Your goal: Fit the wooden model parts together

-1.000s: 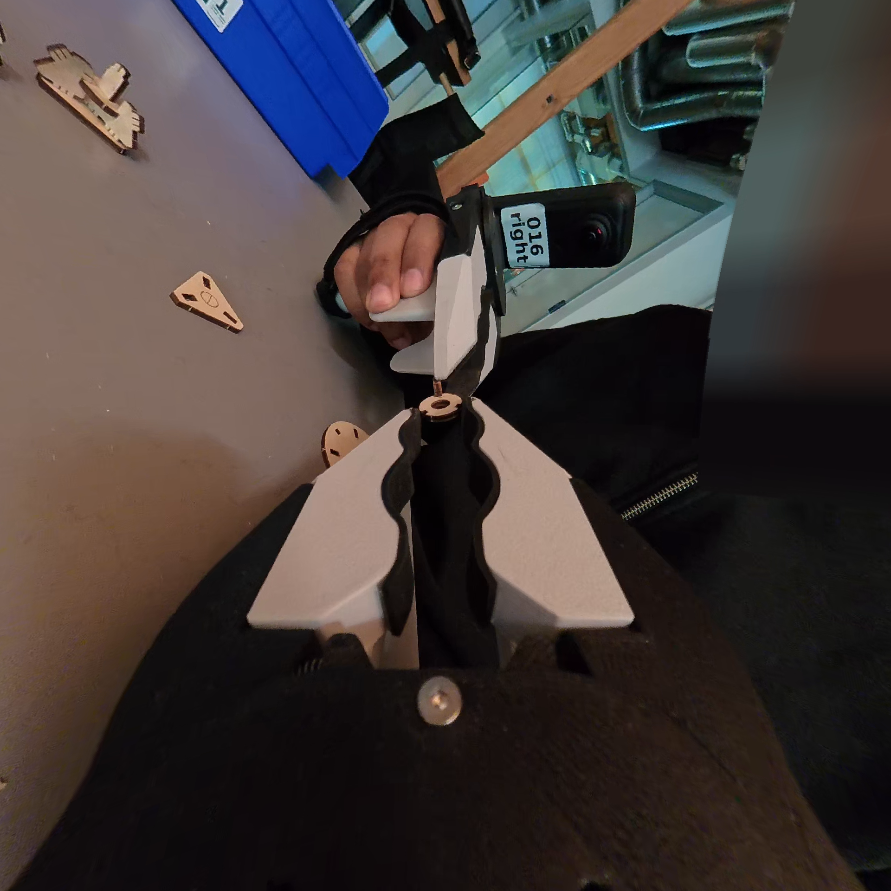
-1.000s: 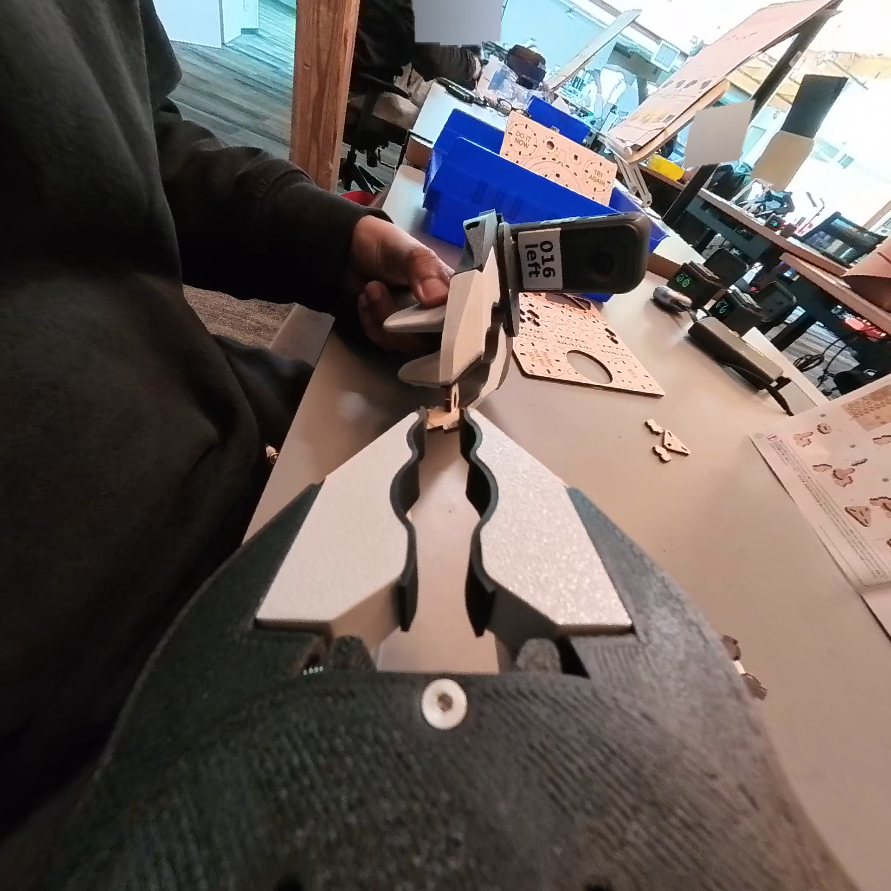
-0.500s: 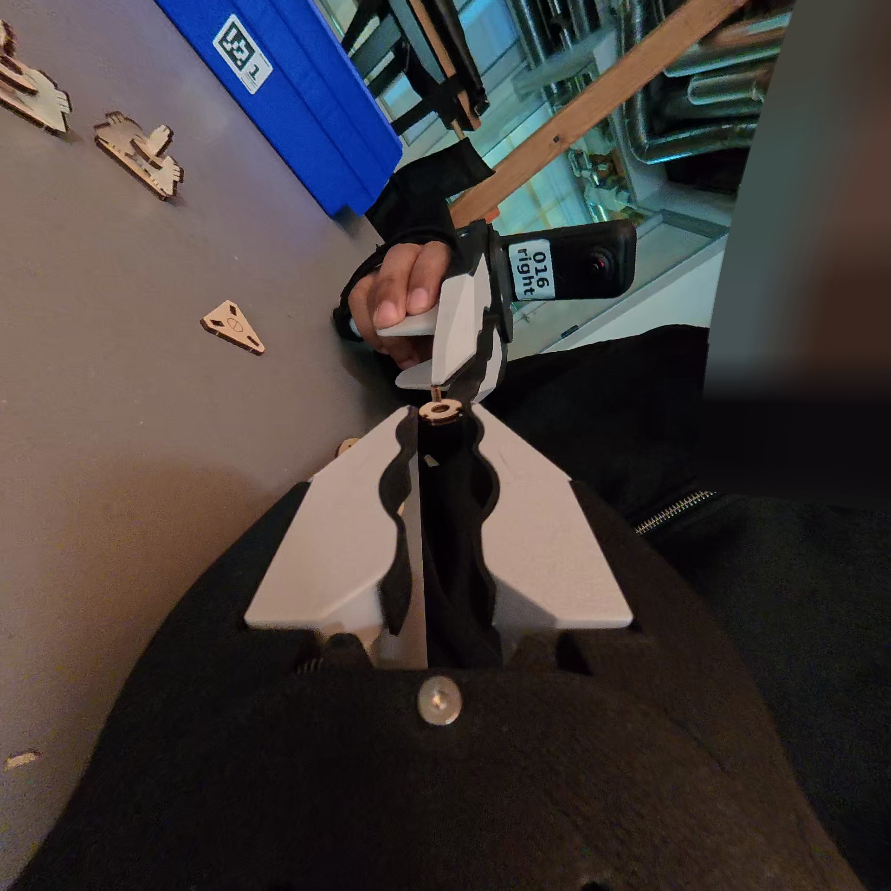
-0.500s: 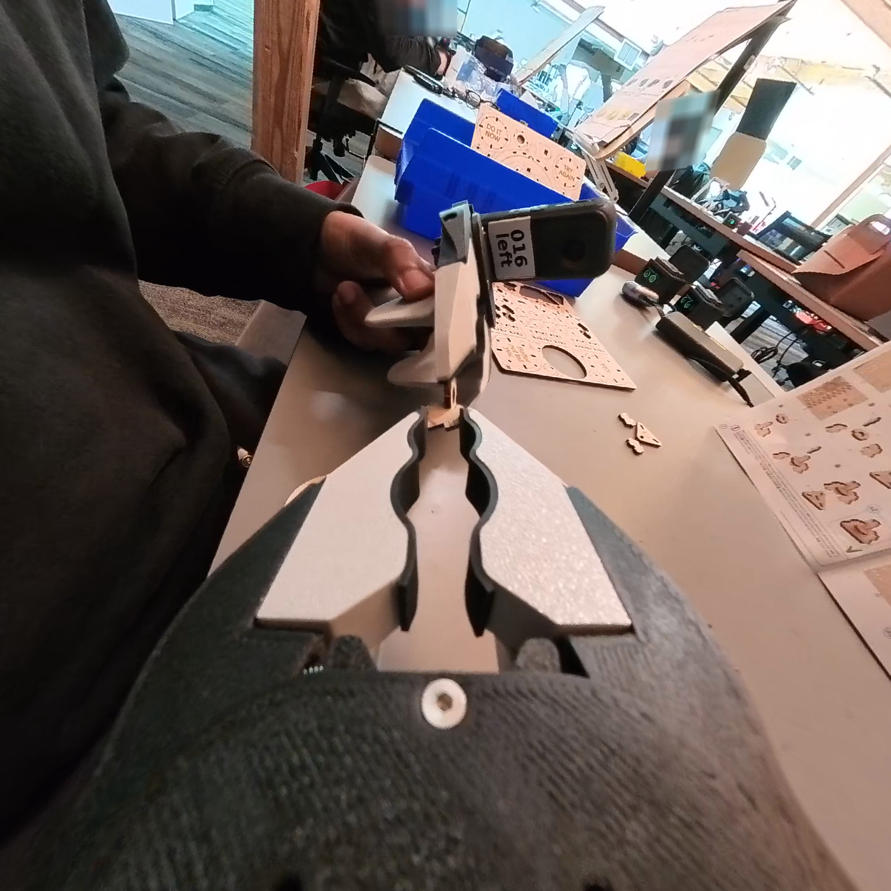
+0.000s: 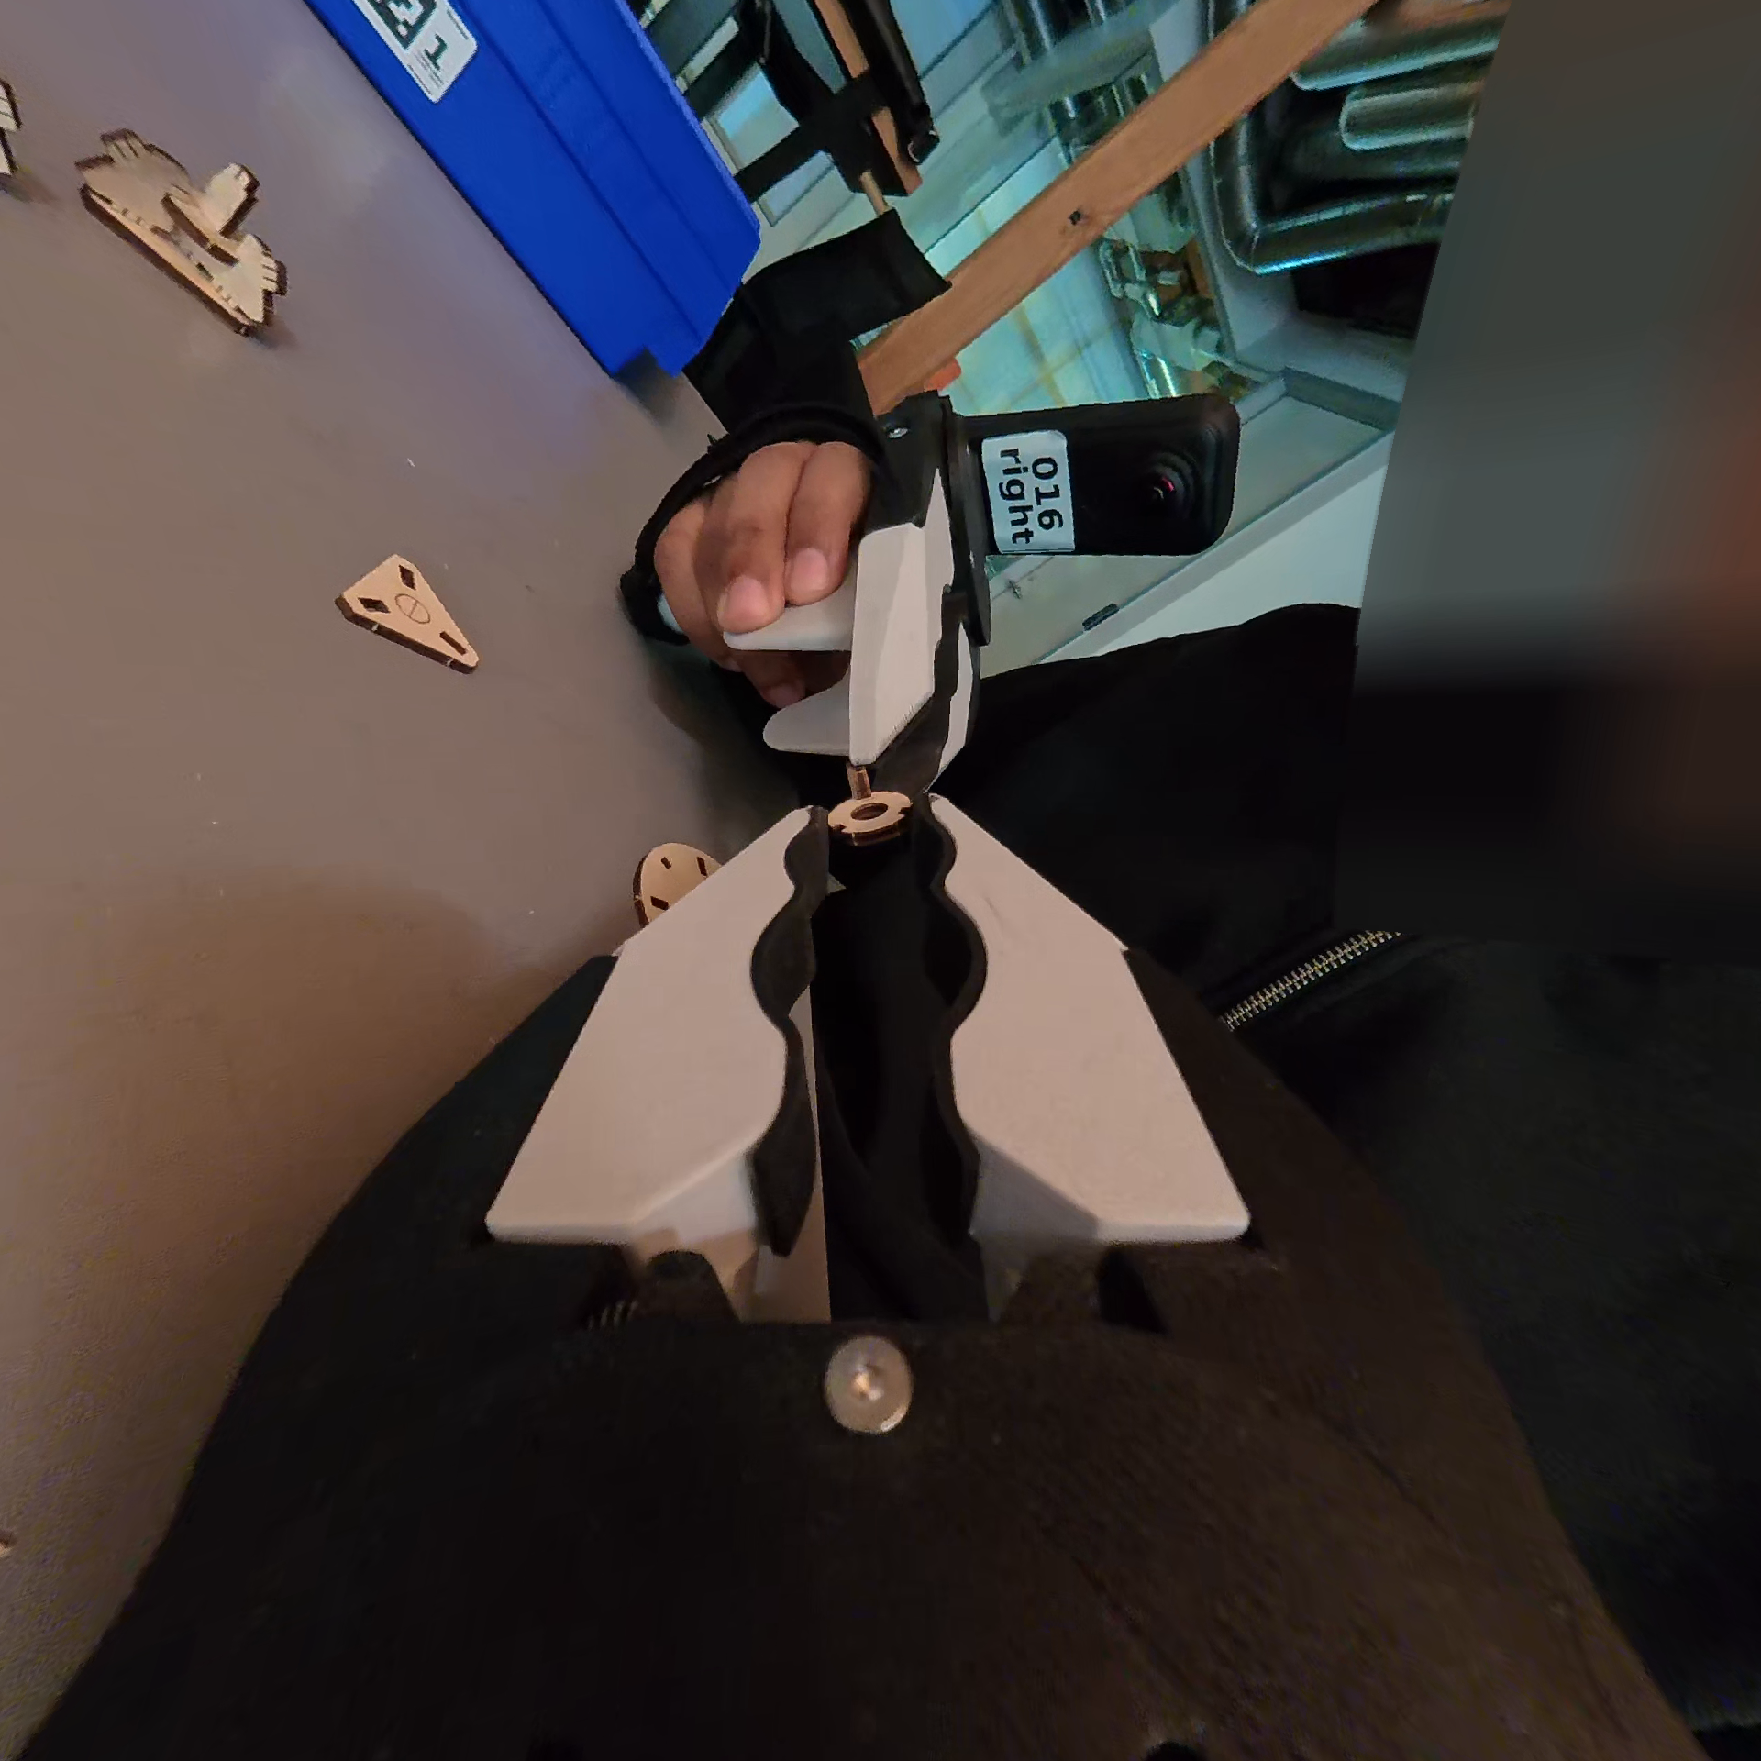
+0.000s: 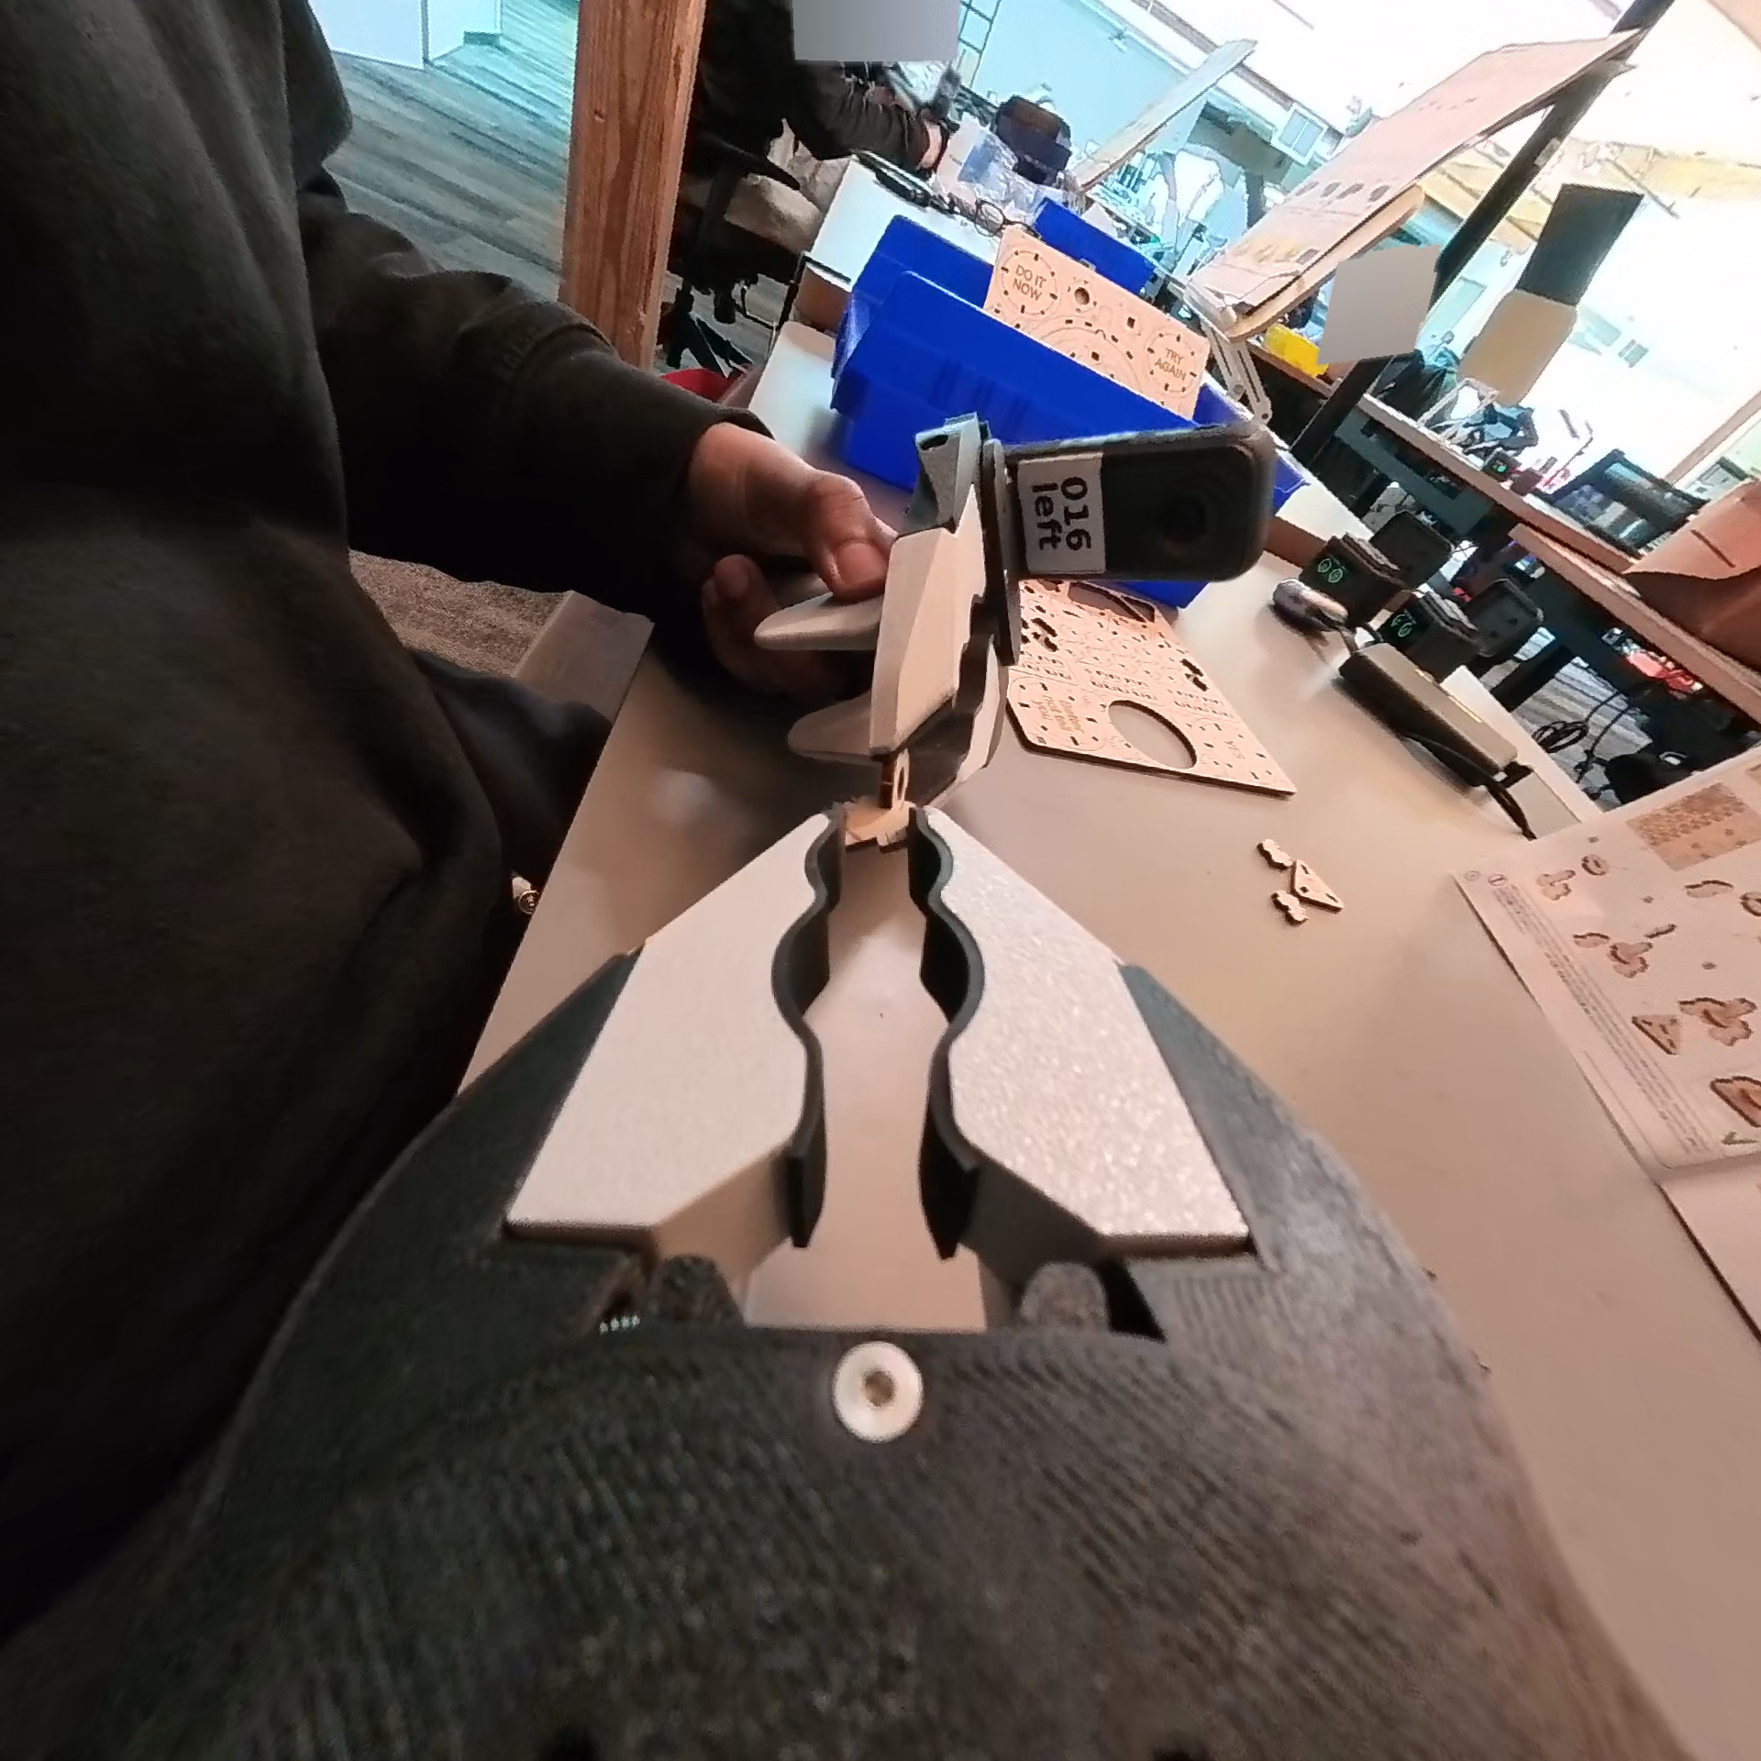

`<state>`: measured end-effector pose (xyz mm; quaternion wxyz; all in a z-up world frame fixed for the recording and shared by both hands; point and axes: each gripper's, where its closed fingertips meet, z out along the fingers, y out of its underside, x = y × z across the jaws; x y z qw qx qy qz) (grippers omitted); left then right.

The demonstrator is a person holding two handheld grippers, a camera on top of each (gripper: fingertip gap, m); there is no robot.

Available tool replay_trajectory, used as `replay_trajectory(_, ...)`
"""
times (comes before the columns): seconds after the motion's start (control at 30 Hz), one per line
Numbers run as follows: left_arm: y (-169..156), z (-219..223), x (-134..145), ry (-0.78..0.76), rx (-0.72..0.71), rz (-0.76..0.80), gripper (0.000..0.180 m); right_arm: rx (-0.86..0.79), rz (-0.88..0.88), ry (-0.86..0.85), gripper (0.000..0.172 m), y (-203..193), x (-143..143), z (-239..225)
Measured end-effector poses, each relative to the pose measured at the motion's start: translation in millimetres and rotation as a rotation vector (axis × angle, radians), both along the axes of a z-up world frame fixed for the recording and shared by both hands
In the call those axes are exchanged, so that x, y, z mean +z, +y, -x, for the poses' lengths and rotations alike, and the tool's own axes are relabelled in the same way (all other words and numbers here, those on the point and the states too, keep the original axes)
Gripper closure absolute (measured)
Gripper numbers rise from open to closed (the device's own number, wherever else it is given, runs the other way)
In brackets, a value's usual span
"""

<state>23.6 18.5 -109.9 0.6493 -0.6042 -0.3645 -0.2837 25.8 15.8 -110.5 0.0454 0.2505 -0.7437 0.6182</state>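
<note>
Two grippers meet tip to tip above the table (image 6: 1239, 1048).
The left gripper (image 5: 869, 824) pinches a wooden ring (image 5: 867, 819); the right gripper (image 6: 877, 839) pinches a notched wooden piece (image 6: 872, 827) whose peg seems to touch the ring's rim.

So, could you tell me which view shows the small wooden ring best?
The left wrist view: the wooden ring faces the camera, its centre hole plain, between the left gripper fingertips. The right wrist view shows it only edge-on.
</note>
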Motion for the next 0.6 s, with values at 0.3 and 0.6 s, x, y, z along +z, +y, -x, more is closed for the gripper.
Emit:
replay_trajectory(0.3,3,-7,-2,-0.024,-0.056,0.004,0.164,0.056,-0.022,-0.026,0.160,3,-1,-6)
replay_trajectory(0.6,8,-17,-4,-0.043,-0.132,0.018,0.163,0.136,-0.061,-0.055,0.160,8,-4,-15)
